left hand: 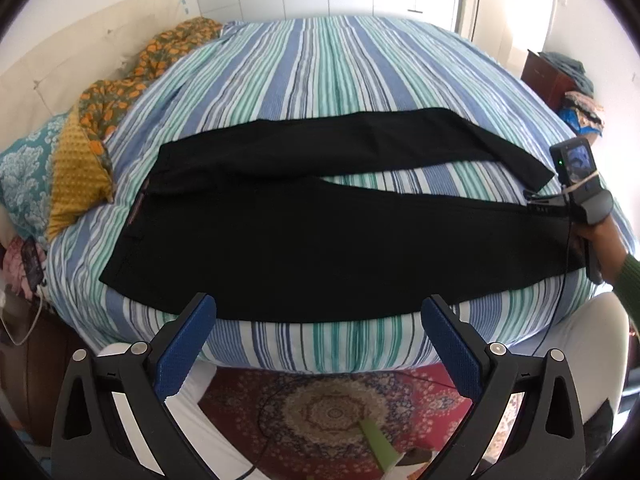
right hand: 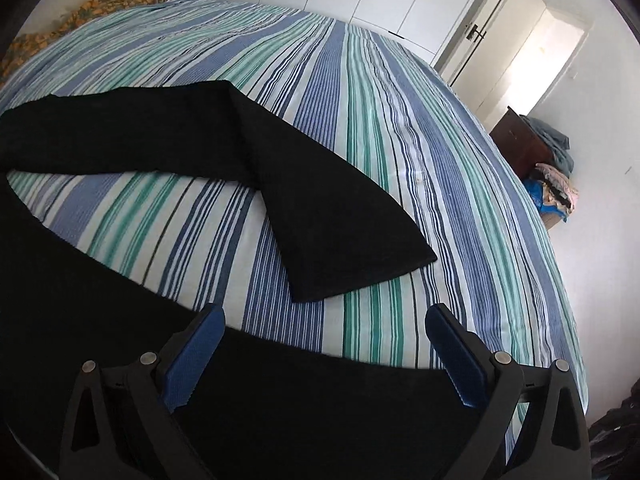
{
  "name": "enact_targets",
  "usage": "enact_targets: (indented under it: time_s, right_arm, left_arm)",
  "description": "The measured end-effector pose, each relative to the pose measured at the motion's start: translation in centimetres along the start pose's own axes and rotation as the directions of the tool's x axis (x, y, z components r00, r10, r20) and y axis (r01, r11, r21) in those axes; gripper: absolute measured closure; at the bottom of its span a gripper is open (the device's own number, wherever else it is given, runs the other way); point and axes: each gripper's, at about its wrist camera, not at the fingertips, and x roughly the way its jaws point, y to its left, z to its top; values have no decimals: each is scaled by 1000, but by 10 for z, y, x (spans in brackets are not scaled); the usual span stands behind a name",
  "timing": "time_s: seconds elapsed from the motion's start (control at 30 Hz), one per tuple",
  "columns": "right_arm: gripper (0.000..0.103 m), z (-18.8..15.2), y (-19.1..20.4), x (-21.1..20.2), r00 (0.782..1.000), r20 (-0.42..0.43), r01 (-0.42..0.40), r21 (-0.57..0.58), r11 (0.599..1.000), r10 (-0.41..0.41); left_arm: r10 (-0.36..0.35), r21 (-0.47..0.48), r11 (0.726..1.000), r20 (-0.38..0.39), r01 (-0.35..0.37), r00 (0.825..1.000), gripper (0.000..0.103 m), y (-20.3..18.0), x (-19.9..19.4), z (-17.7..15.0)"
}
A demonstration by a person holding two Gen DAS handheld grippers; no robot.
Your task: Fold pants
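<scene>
Left tongs gape empty at the bed's near edge. Black pants lie beyond, long axis along that edge. Right tongs, spread wide over the near leg's hem, sit nearer the far leg.

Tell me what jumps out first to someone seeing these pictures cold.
The black pants dominate, spread flat across the striped bedspread with legs splayed apart toward the right. The far leg's cuff lies just ahead of the open right gripper, which hovers over the near leg. The left gripper, also open, waits at the bed's near edge.
</scene>
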Motion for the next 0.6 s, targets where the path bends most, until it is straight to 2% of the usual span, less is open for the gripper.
enact_targets:
  time_s: [0.03, 0.07, 0.13, 0.17, 0.2, 0.27, 0.3, 0.33, 0.37, 0.43, 0.5, 0.53, 0.6]
  right_arm:
    - [5, 5, 3, 14, 1000, -8, 13, -37, 999, -13]
    - [12, 8, 6, 29, 999, -29, 23, -73, 997, -25]
    - [84, 15, 3, 53, 996, -91, -37, -117, 992, 26]
    - [87, 26, -6, 58, 992, -110, -70, -122, 990, 56]
    - [87, 42, -21, 58, 994, -98, -63, -114, 992, 52]
    - [86, 88, -71, 52, 1000, -14, 7, -46, 999, -8]
    - [68, 111, -104, 50, 997, 29, 65, 17, 998, -65]
    - [33, 132, -140, 51, 992, 41, 118, 98, 988, -122]
    - [18, 147, -171, 56, 984, 11, 173, 183, 968, -178]
    - [17, 155, -217, 56, 973, -23, 225, 321, 920, -230]
    - [17, 149, -228, 53, 978, -7, 194, 395, 898, -208]
    - [17, 144, -222, 53, 987, 10, 141, 412, 900, -159]
    - [17, 133, -186, 57, 999, 50, -11, 404, 915, -9]
  left_arm:
    - [2, 3, 1000, -18, -2, 1000, 1, -2, 6, 1]
    - [8, 8, 1000, -32, -8, 999, 1, -4, 11, 3]
    - [17, 16, 1000, -46, -17, 999, 1, -7, 18, 8]
    - [17, 17, 1000, -47, -17, 999, 1, -7, 21, 11]
    - [15, 19, 1000, -51, -14, 999, 1, -9, 23, 13]
    - [5, 25, 1000, -68, -3, 998, 1, -15, 31, 19]
    - [-1, 30, 1000, -72, 3, 997, 1, -17, 34, 22]
    - [-5, 33, 999, -70, 7, 998, 1, -20, 36, 24]
    - [-7, 34, 999, -65, 9, 998, 1, -21, 39, 27]
    - [-16, 21, 1000, -64, 17, 998, 1, -21, 45, 31]
    - [-25, 8, 1000, -79, 26, 997, 1, -18, 55, 35]
    - [-21, 5, 1000, -86, 21, 996, 1, -16, 62, 38]
    - [-2, 6, 1000, -63, 2, 998, 1, -10, 75, 49]
